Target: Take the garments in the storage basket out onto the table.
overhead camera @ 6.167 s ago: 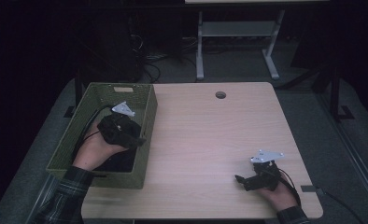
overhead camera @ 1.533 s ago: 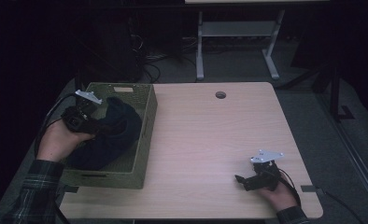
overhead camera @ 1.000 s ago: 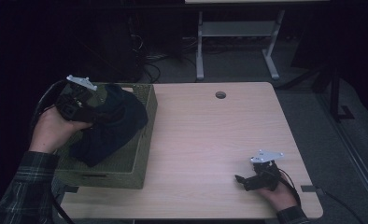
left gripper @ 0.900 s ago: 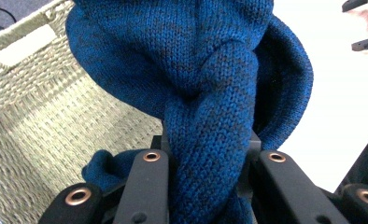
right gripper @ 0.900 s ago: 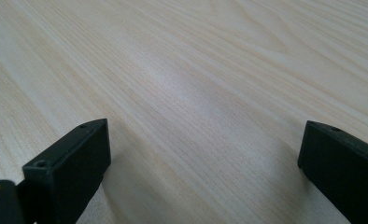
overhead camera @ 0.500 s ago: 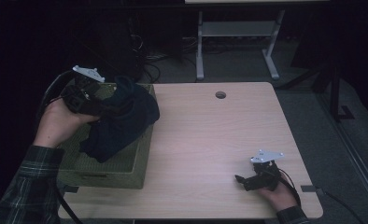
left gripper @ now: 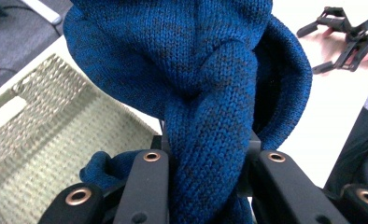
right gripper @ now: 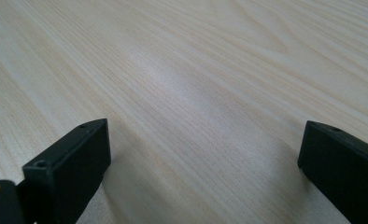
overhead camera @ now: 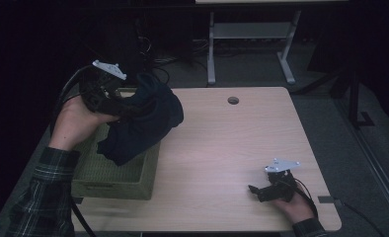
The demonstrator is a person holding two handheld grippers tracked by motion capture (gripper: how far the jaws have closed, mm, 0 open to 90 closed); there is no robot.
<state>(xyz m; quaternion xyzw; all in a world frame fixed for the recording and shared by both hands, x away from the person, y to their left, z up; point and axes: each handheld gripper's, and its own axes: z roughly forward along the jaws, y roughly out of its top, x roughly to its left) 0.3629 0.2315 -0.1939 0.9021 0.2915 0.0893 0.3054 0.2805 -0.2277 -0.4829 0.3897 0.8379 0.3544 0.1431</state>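
Left gripper (overhead camera: pixel 121 106) jaws clamp the blue knitted garment (overhead camera: pixel 143 123) above the woven basket (overhead camera: pixel 118 173); at 4 o'clock, right gripper (overhead camera: pixel 264 190) jaws stand spread over bare tabletop (overhead camera: pixel 222 143).

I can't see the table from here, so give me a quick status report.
Left tool shut on blue knit garment, held above green basket. Right tool open, resting on table. Nothing in the way.
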